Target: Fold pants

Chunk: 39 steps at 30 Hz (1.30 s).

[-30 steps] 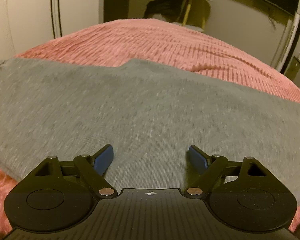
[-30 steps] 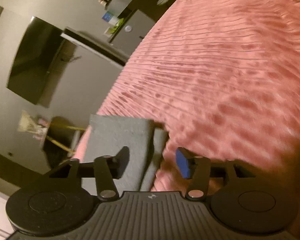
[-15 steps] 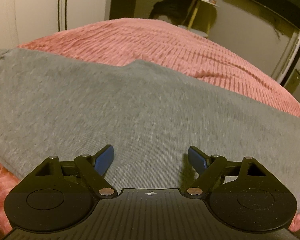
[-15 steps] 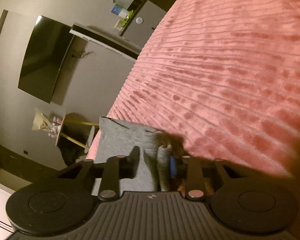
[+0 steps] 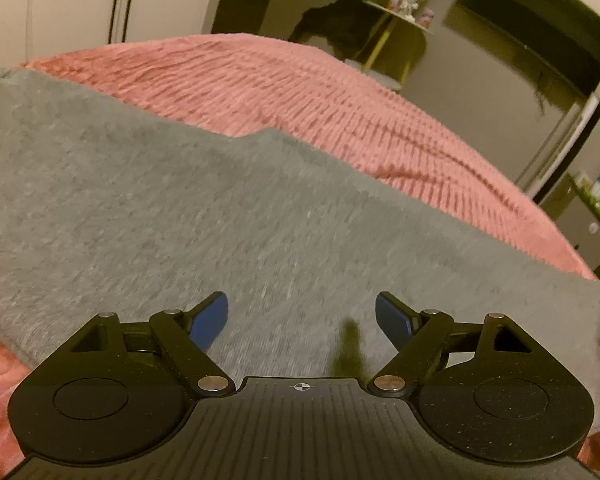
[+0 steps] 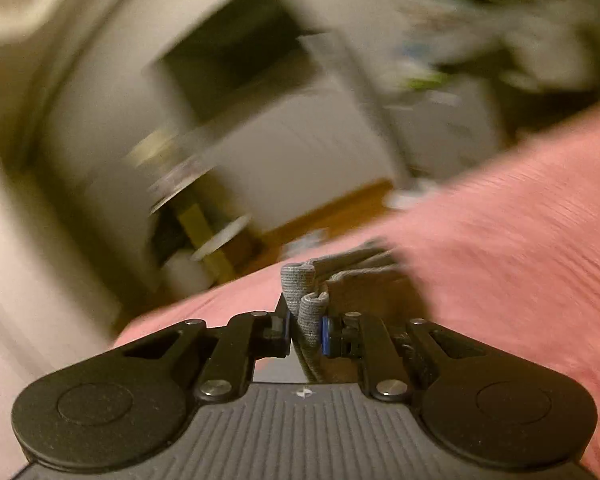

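Grey pants (image 5: 204, 216) lie spread flat across a pink ribbed bedspread (image 5: 332, 104) in the left wrist view. My left gripper (image 5: 302, 318) hovers low over the cloth, jaws wide open with nothing between the blue pads. In the right wrist view the right gripper (image 6: 306, 330) is closing its jaws on a bunched grey edge of the pants (image 6: 308, 300). That edge is pinched between the pads and lifted clear of the bedspread (image 6: 520, 240). The rest of the garment trails away behind it, blurred.
A dark TV (image 5: 540, 20) hangs on the wall past the bed. A small round side table (image 5: 400, 20) with trinkets stands by a dark chair. A cabinet (image 5: 592, 224) sits at the right. The right wrist view is smeared by motion.
The right gripper closed on the edge of the pants, then rose and rolled with the cloth in it. The left gripper rolled slightly and stayed open over the pants.
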Each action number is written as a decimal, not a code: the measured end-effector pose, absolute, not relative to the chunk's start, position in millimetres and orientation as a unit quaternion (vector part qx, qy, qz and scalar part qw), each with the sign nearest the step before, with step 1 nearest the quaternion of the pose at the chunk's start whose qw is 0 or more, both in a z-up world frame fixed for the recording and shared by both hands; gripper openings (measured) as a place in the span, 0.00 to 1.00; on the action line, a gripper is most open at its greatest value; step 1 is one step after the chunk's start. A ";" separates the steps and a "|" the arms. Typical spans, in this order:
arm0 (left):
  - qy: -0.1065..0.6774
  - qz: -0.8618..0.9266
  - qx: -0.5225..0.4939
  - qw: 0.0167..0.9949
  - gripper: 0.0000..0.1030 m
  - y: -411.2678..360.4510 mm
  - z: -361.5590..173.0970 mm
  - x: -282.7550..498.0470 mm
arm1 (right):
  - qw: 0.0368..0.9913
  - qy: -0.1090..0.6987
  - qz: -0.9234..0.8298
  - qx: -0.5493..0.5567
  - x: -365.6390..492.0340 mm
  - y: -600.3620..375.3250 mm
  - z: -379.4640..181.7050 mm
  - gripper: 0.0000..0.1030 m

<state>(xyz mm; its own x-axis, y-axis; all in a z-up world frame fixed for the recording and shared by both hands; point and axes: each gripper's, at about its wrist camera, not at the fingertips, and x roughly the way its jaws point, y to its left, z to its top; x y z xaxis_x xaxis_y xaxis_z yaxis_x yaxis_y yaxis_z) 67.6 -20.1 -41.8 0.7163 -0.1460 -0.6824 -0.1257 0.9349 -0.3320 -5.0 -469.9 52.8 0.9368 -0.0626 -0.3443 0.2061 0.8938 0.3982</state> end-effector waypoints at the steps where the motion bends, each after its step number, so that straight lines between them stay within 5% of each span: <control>1: 0.374 -0.009 -0.187 0.908 0.82 -18.2 -41.1 67.4 | 0.968 0.177 -0.031 0.176 3.6 -437.6 56.9 0.13; 9: 0.362 -0.046 -0.208 0.907 0.83 -8.8 -37.1 64.3 | 0.886 0.428 0.175 -0.006 48.6 -268.1 -25.0 0.16; 11: 0.365 -0.057 -0.220 0.903 0.83 -7.7 -38.9 64.6 | 0.862 0.473 0.180 0.005 54.2 -262.3 -31.4 0.29; 12: 0.367 -0.064 -0.227 0.900 0.83 -7.4 -39.6 65.7 | 0.861 0.476 0.180 0.021 54.4 -265.1 -30.0 0.46; 14: 0.368 -0.081 -0.242 0.894 0.83 -7.5 -40.2 68.3 | 0.867 0.460 0.181 0.067 51.9 -279.3 -21.3 0.54; 19: 0.372 -0.132 -0.268 0.879 0.84 -13.2 -43.4 73.2 | 0.887 0.415 0.116 0.169 41.9 -321.5 -12.6 0.53; 23: 0.385 -0.181 -0.285 0.859 0.84 -20.8 -46.2 77.4 | 0.871 0.452 0.030 0.191 44.4 -342.5 -31.7 0.41; 33: 0.429 -0.237 -0.300 0.818 0.83 -39.9 -55.6 85.4 | 0.901 0.399 -0.054 0.163 19.3 -376.1 -18.7 0.35; 39: 0.451 -0.266 -0.270 0.808 0.78 -68.3 -57.5 99.6 | 0.873 0.409 -0.017 0.265 24.9 -398.7 -43.2 0.35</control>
